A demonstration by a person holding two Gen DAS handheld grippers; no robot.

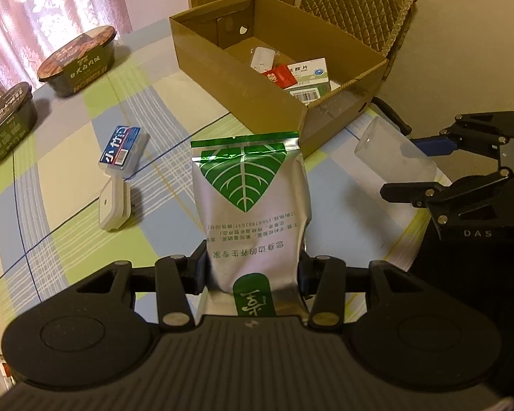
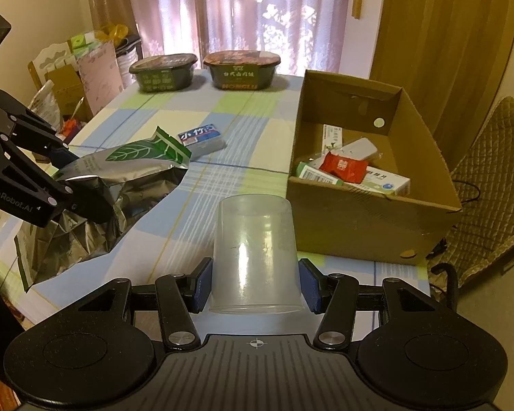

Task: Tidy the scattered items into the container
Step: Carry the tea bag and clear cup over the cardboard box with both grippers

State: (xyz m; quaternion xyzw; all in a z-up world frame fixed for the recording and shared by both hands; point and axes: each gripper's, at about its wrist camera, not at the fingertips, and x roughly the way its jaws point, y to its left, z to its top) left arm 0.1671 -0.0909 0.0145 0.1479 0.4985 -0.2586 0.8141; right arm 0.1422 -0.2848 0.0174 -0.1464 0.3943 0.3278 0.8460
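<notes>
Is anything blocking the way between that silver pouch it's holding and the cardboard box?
Nothing visible does. The left gripper holds the silver foil pouch with the green leaf print upright, and the open brown cardboard box lies just beyond it across bare tablecloth. The clear plastic cup in the right gripper sits off to the side.

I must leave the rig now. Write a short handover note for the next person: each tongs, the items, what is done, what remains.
Left tongs: shut on the silver leaf pouch, held above the table.
Right tongs: shut on the clear plastic cup, close to the near wall of the cardboard box.
Done: a red packet, medicine boxes and a few small items lie in the box.
Left: put the pouch and the cup in, then the blue-labelled case and the white gadget on the tablecloth. Two instant-meal bowls stand at the far edge; whether they go in, I cannot tell.
</notes>
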